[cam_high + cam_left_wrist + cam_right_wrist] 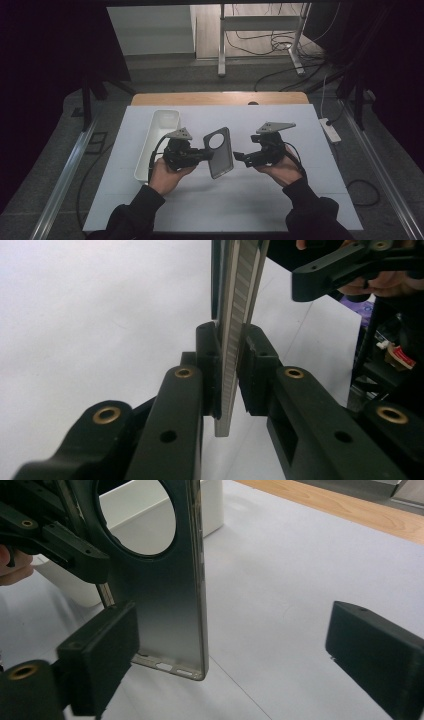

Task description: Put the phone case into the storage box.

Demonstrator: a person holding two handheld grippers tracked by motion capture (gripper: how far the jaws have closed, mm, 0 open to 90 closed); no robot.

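Here the left tool (207, 155) grips an unmarked phone shell (220, 152).

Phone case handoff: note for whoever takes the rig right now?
Left gripper: shut on the edge of the phone case, holding it up above the white mat.
Right gripper: open, jaws wide, just beside the case and not touching it; nothing between its pads.
White bin: on the mat at the left, behind the left hand; its contents can't be made out.
Done: case is lifted and secured by the left side alone.
Left: likely a regrip by the right or setting the case down, perhaps in the bin. Keep the left closed until then.
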